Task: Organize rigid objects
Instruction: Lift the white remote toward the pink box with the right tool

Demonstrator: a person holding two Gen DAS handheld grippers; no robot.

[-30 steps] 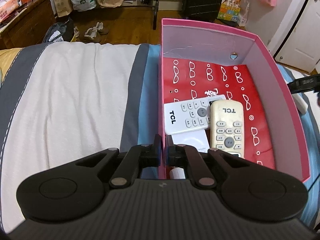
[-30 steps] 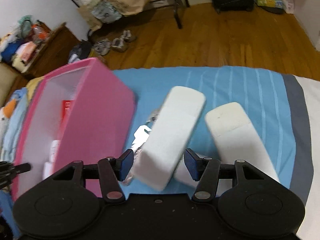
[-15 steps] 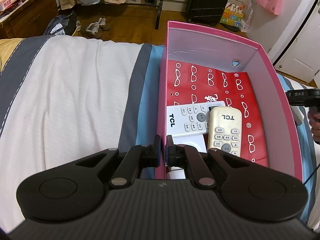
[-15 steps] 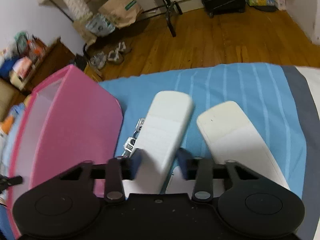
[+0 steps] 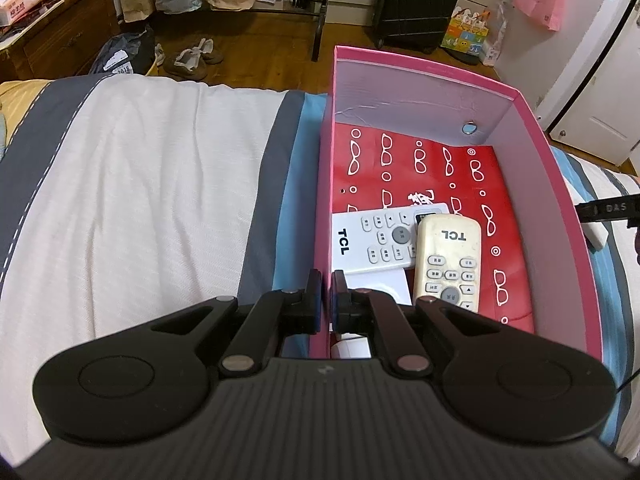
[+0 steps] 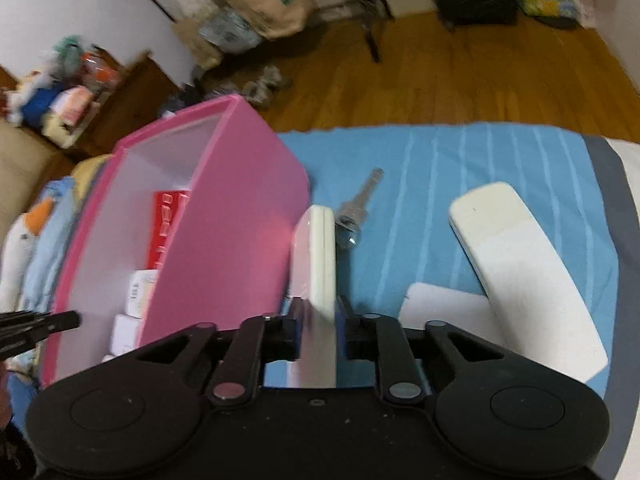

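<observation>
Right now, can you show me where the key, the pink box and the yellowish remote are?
key (image 6: 357,207): right wrist view, on its metal shaft.
pink box (image 6: 224,236): right wrist view, on its outer side wall.
yellowish remote (image 5: 447,258): left wrist view, on its buttoned face.

Two remotes in box

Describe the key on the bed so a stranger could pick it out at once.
Start at the pink box on the blue striped bedcover. Just past its right wall, the key lies flat beside the white remote gripped on edge by the right hand-held gripper. It is the only small grey metal thing there; its neighbours are big white plastic pieces.
</observation>
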